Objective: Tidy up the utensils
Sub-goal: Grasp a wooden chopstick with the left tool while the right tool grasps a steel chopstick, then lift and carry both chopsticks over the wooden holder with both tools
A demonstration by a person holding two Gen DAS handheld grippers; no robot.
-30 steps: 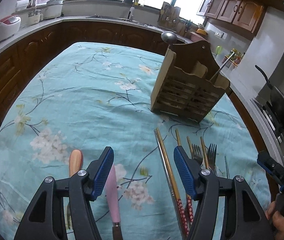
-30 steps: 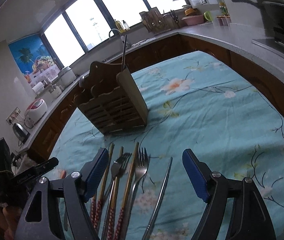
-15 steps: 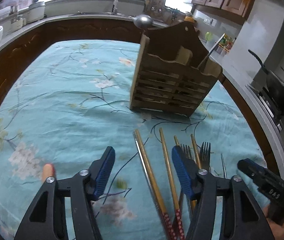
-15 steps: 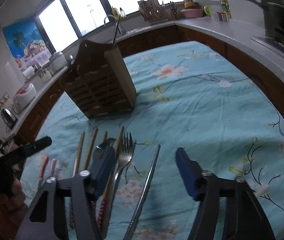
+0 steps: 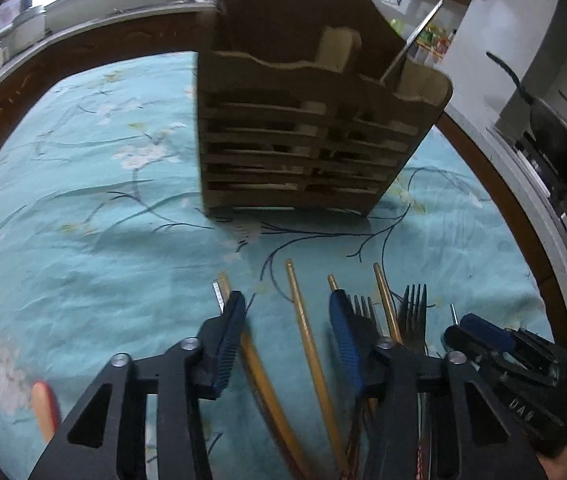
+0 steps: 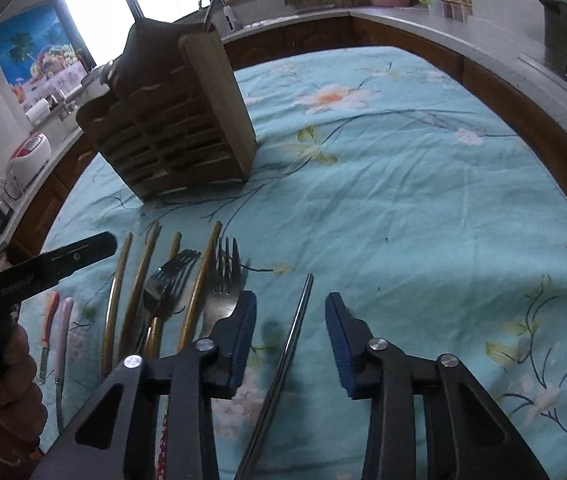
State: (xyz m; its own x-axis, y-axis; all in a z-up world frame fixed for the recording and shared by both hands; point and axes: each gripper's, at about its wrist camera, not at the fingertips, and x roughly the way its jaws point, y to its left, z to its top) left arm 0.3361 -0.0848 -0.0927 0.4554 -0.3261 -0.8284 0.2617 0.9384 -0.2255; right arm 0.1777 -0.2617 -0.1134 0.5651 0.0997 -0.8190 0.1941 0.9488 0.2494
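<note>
The right claw (image 6: 289,332) is closing with a steel chopstick (image 6: 287,348) lying between its jaws, not yet pinched. Left of that chopstick lie forks (image 6: 223,284) and wooden chopsticks (image 6: 199,280); beyond them stands the wooden holder (image 6: 175,120).

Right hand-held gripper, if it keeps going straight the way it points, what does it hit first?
Most likely the metal chopstick lying on the tablecloth between the closing jaws of the right hand-held gripper, which do not yet touch it. Depth is hard to judge.
</note>
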